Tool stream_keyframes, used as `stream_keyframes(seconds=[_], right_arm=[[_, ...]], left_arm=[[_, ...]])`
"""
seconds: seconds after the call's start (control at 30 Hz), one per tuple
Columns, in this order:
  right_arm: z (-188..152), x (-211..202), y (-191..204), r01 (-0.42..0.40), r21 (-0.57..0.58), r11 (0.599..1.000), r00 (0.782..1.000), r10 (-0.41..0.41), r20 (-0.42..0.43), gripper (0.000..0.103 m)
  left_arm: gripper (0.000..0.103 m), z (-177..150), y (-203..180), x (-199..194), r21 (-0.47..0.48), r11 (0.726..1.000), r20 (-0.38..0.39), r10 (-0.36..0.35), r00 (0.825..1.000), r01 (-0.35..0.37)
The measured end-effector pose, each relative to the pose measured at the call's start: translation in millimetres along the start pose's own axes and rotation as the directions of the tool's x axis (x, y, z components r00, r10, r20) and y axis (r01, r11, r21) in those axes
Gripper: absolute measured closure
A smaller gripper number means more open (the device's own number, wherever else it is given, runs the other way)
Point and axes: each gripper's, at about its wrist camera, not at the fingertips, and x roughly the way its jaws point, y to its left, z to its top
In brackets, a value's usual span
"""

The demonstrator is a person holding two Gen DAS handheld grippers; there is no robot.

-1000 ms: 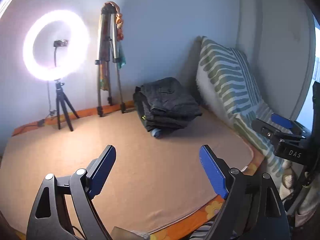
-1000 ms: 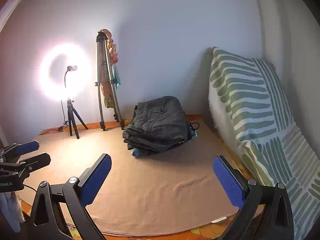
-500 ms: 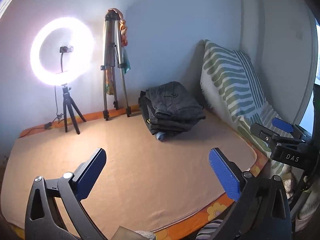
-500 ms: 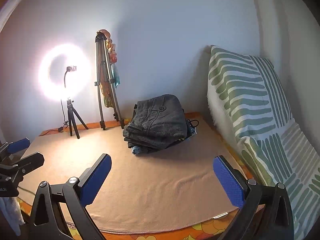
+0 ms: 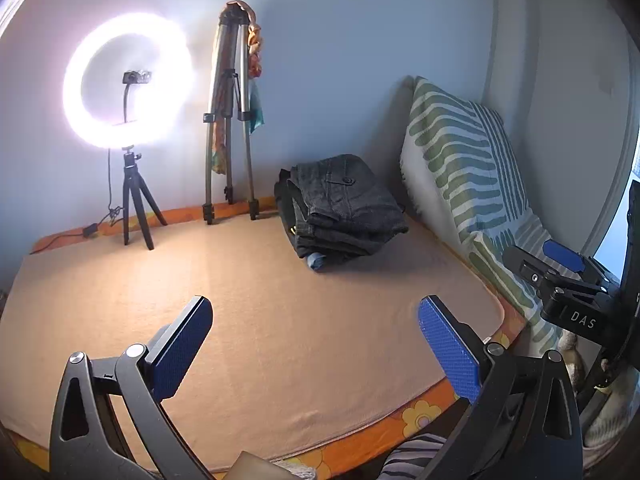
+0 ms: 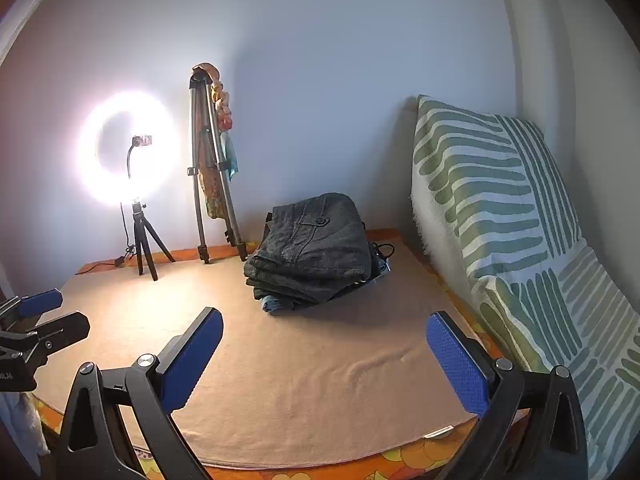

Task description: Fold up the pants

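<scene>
A lit ring light (image 5: 127, 80) on a small black tripod stands at the far left edge of the bed, where a tan blanket (image 5: 256, 320) is spread over an orange flowered sheet (image 5: 416, 416). Just to its right a taller folded tripod (image 5: 228, 120), draped with coloured scarves, leans against the wall. The folded pants (image 5: 340, 208), a stack of dark grey pairs with a denim one at the bottom, sit near the blanket's far right corner, close to the wall. A green-striped cushion (image 5: 460, 160) stands along the right edge. The left gripper (image 5: 316, 336) hovers over the blanket's near edge; its jaws have just been opening and now stand wide with nothing between them. The right gripper (image 6: 324, 344), also at the near edge and to the right of the left one, is spread wide and empty, well apart from the pants.
</scene>
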Motion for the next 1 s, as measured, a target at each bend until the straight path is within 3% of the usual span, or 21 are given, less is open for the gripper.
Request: stream_keyframes(seconds=[1.0], right_arm=[[-4.2, 1.0, 6.4, -0.005, -0.013, 1.000, 1.000, 0.005, -0.003, 0.000]], left_arm=[[0.001, -2.5, -0.8, -3.3, -0.016, 1.000, 0.005, -0.003, 1.000, 0.003]])
